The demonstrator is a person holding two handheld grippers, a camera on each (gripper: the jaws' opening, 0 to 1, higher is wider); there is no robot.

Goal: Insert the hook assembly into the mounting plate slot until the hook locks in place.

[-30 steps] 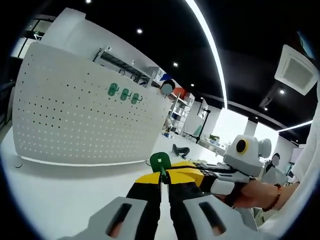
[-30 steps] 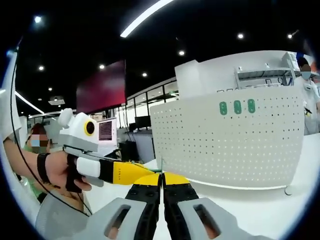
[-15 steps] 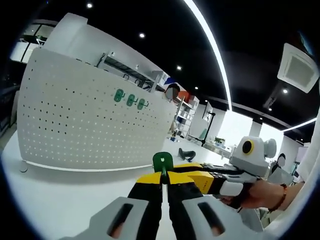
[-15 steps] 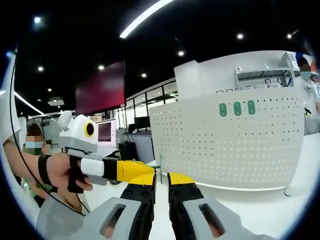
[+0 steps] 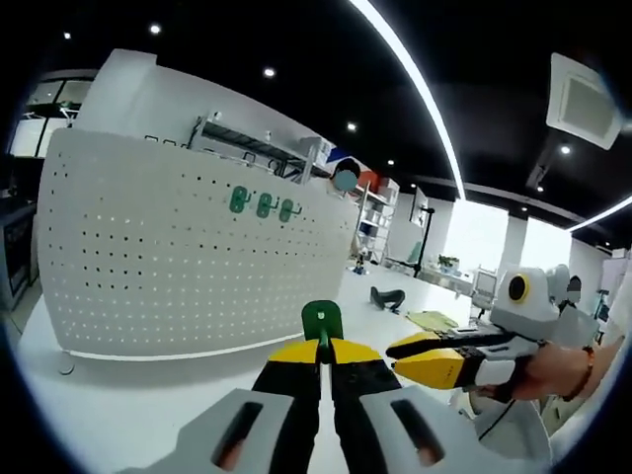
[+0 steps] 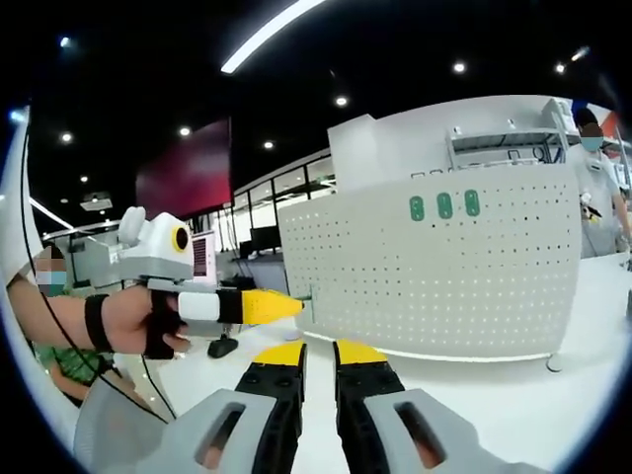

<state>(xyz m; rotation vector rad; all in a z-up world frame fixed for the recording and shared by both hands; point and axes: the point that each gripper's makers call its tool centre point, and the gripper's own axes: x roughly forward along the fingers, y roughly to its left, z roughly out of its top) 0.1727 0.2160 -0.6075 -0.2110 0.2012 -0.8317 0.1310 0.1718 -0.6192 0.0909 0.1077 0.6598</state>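
A white perforated mounting plate (image 5: 188, 267) stands upright on the white table, with three green hooks (image 5: 262, 204) fixed near its top. My left gripper (image 5: 324, 357) is shut on a green hook assembly (image 5: 322, 320), whose round head rises above the yellow jaw tips. It hangs in the air in front of the plate, apart from it. In the right gripper view the same plate (image 6: 444, 276) and its green hooks (image 6: 444, 205) sit ahead. There my right gripper (image 6: 320, 357) stands open and empty. The left gripper (image 6: 265, 306) reaches in from the left, hook tip (image 6: 307, 295) near the plate's edge.
The right gripper (image 5: 434, 357) shows at the right of the left gripper view, held by a hand (image 5: 563, 370). A black object (image 5: 385, 296) and a yellowish item (image 5: 430, 319) lie on the table (image 5: 148, 395) behind. A person (image 6: 595, 188) stands past the plate's right end.
My right gripper has opened and drawn away from the left gripper's tips. The left gripper keeps the green hook. Both views have shifted slightly.
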